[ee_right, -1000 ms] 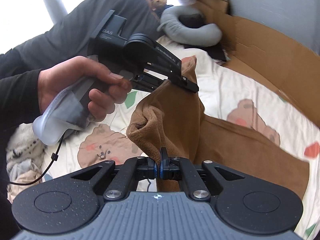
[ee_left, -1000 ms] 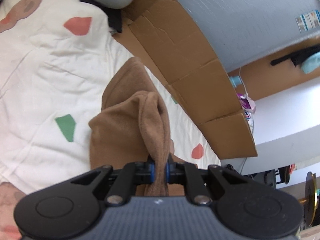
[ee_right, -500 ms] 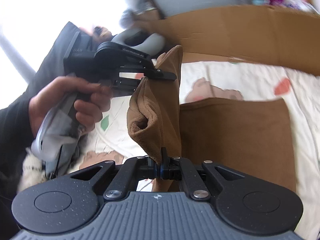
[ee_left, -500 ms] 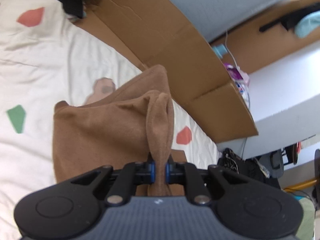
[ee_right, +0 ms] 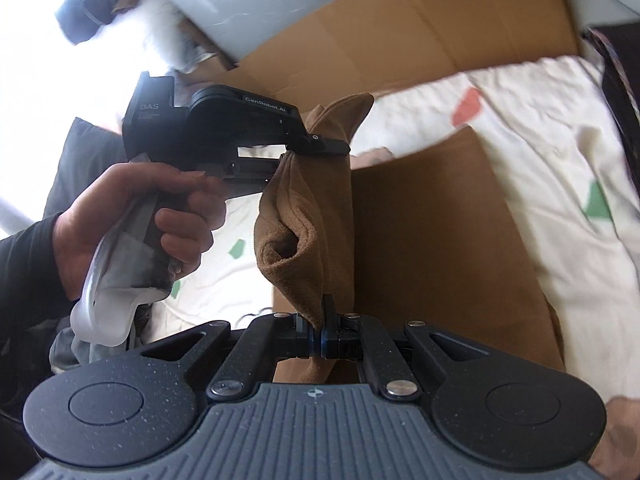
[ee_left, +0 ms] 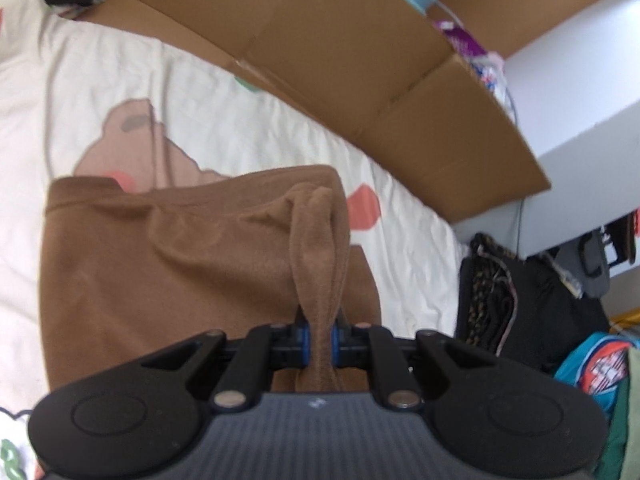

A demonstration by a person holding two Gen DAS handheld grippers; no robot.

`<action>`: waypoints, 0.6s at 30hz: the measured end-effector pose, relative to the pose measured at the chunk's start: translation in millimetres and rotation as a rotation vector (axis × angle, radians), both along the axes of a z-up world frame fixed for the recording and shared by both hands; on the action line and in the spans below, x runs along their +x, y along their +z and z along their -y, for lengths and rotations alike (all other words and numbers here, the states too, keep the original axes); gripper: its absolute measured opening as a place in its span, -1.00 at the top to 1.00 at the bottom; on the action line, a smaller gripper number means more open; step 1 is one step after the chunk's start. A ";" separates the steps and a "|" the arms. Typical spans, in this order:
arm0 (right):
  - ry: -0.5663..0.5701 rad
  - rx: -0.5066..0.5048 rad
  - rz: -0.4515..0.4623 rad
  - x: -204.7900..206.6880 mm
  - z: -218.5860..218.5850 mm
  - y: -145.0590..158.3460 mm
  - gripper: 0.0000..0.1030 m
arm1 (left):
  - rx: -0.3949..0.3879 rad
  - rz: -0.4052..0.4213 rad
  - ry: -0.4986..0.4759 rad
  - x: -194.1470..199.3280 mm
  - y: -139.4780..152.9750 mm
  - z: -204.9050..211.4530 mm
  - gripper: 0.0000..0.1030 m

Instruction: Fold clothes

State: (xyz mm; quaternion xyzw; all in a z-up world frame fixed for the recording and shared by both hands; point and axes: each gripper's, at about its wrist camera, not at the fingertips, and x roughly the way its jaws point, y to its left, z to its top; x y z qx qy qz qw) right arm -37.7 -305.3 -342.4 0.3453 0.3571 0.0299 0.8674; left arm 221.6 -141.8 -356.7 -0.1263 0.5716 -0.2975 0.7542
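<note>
A brown fleece garment point(ee_left: 168, 264) lies partly on the white patterned bedsheet point(ee_left: 120, 92). My left gripper point(ee_left: 319, 338) is shut on a bunched edge of it, which stands up between the blue pads. My right gripper point(ee_right: 320, 336) is shut on another edge of the same brown garment point(ee_right: 432, 232). In the right wrist view the left gripper point(ee_right: 320, 146), held by a hand point(ee_right: 132, 216), pinches the far end of the lifted fold. That fold hangs between the two grippers above the flat part of the cloth.
A flattened cardboard sheet point(ee_left: 360, 60) leans along the far side of the bed. Dark bags point(ee_left: 528, 312) and a blue bag point(ee_left: 592, 364) sit beyond the bed's edge at right. A dark cushion point(ee_right: 88, 160) lies behind the hand.
Both grippers have carried the lifted brown edge across and downward over the rest of the garment. The views rolled, and the flat part of the cloth now spreads wider beneath them.
</note>
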 end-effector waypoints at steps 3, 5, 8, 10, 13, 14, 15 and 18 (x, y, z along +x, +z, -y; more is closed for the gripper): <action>-0.022 0.026 -0.013 -6.4 9.0 -13.9 0.98 | 0.023 0.000 -0.029 -3.5 -8.2 14.0 0.80; -0.037 0.042 -0.018 -12.0 15.5 -22.8 0.99 | 0.041 0.003 -0.054 -6.1 -13.3 23.7 0.81; -0.061 0.070 -0.021 -19.4 24.3 -37.6 0.99 | 0.079 -0.004 -0.104 -10.5 -24.2 40.3 0.81; -0.084 0.089 -0.031 -23.9 29.0 -48.9 0.99 | 0.117 -0.004 -0.145 -12.7 -32.8 51.1 0.80; -0.112 0.110 -0.046 -30.1 34.0 -65.8 0.99 | 0.164 -0.011 -0.190 -12.9 -44.2 61.3 0.80; -0.119 0.115 -0.050 -31.9 35.1 -71.2 0.99 | 0.175 -0.016 -0.202 -12.6 -47.2 63.8 0.80; -0.124 0.119 -0.055 -33.1 35.8 -76.5 0.99 | 0.185 -0.017 -0.214 -12.7 -49.2 66.0 0.80; -0.129 0.121 -0.067 -32.6 35.9 -85.6 0.99 | 0.212 -0.018 -0.243 -12.4 -54.4 72.6 0.79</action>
